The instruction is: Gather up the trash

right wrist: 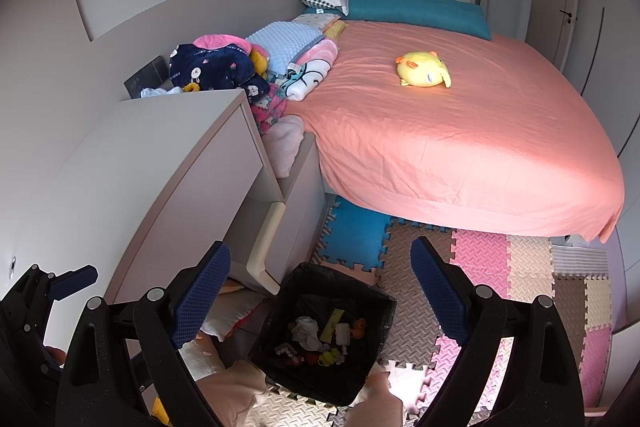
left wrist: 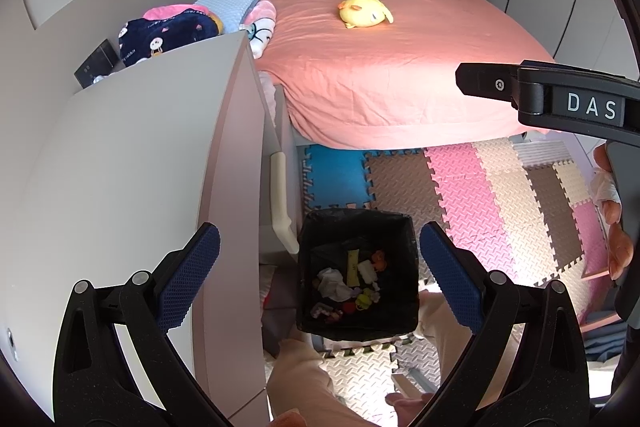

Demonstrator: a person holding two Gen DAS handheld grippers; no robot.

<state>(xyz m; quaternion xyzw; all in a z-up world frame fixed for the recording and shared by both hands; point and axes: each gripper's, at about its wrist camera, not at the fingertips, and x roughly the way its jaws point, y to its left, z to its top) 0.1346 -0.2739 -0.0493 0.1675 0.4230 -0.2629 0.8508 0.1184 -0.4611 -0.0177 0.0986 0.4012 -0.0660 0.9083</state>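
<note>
A black-lined trash bin (left wrist: 410, 259) (right wrist: 372, 355) stands on the foam floor mats beside a white dresser. Inside lie crumpled white tissue (left wrist: 332, 283) (right wrist: 306, 333), a yellow wrapper (left wrist: 353, 267) (right wrist: 332, 325) and several small colourful scraps. My left gripper (left wrist: 320, 277) hovers above the bin, open, with nothing between its blue pads. My right gripper (right wrist: 320, 297) also hangs over the bin, open and empty. The right gripper's black body (left wrist: 560, 99) shows at the right of the left wrist view; the left gripper's fingers (right wrist: 76, 281) show at the lower left of the right wrist view.
The white dresser (left wrist: 140, 167) (right wrist: 160, 167) rises left of the bin. A bed with a pink sheet (left wrist: 400, 59) (right wrist: 460, 131) carries a yellow plush toy (left wrist: 366, 11) (right wrist: 424, 69) and piled blankets (right wrist: 224, 63). Puzzle mats (left wrist: 500, 195) cover the floor. The person's knees (right wrist: 236, 387) flank the bin.
</note>
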